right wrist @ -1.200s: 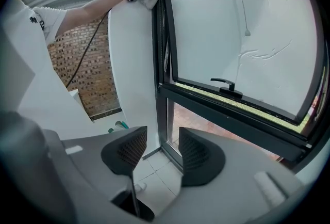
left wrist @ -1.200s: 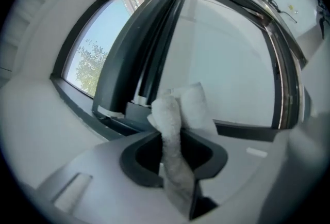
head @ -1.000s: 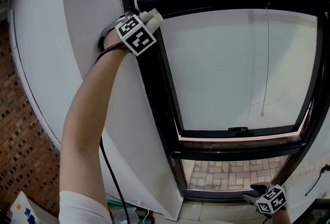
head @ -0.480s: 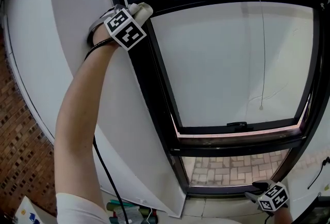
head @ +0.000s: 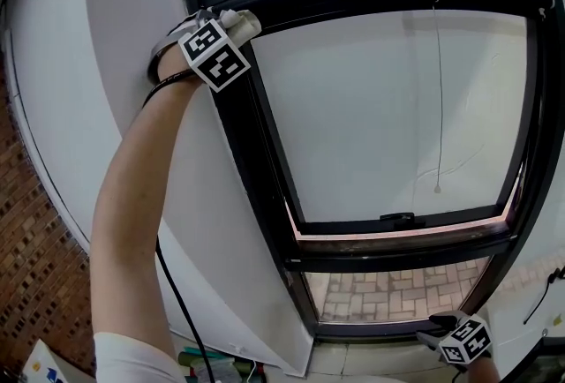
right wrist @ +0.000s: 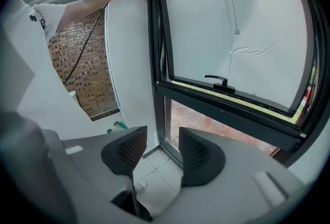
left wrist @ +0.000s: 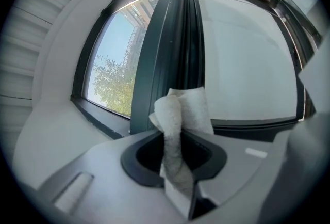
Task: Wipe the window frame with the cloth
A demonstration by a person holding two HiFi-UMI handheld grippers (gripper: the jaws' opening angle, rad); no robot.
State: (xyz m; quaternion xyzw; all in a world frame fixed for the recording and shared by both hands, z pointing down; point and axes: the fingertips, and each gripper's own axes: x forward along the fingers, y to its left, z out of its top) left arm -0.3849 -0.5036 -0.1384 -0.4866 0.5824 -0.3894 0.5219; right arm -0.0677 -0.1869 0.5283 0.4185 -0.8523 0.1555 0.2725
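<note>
White terry cloth (left wrist: pixel 181 114): pinched in left gripper (left wrist: pixel 175 152), jaws closed onto it. Folded end sticks up past the tips and sits against the window frame (head: pixel 258 187), at the top-left corner of the sash where upright meets top rail.

Left arm (head: pixel 132 205): bare, stretched up and fwd nearly straight, wrist at wall edge beside the frame. Marker cube (head: pixel 214 55) faces the head cam. Black cable (head: pixel 181 302) hangs from the gripper down along the forearm.

Right gripper (right wrist: pixel 157 152): held low, near bottom-right of frame, well apart from the left one. Jaws moderately apart, nothing between them; floor tiles (right wrist: pixel 154 187) show through the gap.

Surroundings:
- Frame: black metal, upright + cross rails. Sash tilted open at its lower edge.
- Sash handle (head: pixel 397 218): black, on bottom rail, centre.
- Pane behind frame: white, blind-like, w/ thin pull cord (head: pixel 439 99) hanging down, small knob at the end.
- Lower pane: red brick paving (head: pixel 388 295) visible outside.
- Upper pane: trees (left wrist: pixel 116 86) and sky.
- White wall (head: pixel 115 37) left of frame; brick wall (head: pixel 35 275) further left.
- Small coloured items (head: pixel 212 364) on floor at base of wall; too small to ID.
</note>
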